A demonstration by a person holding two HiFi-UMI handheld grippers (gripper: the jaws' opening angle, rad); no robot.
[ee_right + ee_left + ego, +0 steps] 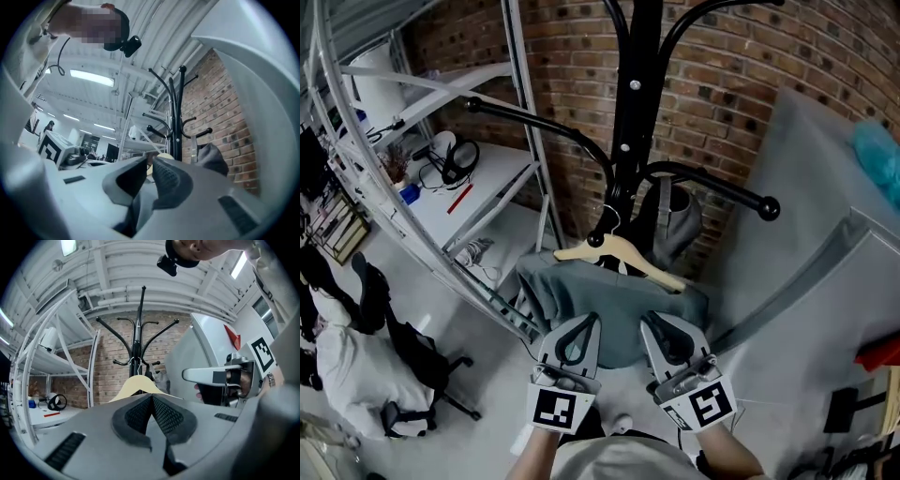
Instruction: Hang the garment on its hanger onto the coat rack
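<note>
Two grippers, the left gripper (589, 323) with jaws together and the right gripper (652, 323) a slit apart on nothing, hover beneath the garment (600, 298), whose hanger (623, 251) seems hooked on the coat rack (639, 112), so withdrawing cleanly comes next.

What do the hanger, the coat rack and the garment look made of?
Hanger: probably bare wood, going by its pale cream, matte look. Coat rack: likely metal tubing with a glossy black coating that shows highlights. Garment: soft grey-green cloth that drapes in folds.

Two grippers, left gripper (586, 323) and right gripper (654, 323), one coat rack (636, 84), one wooden hanger (623, 248), one grey garment (619, 300)
</note>
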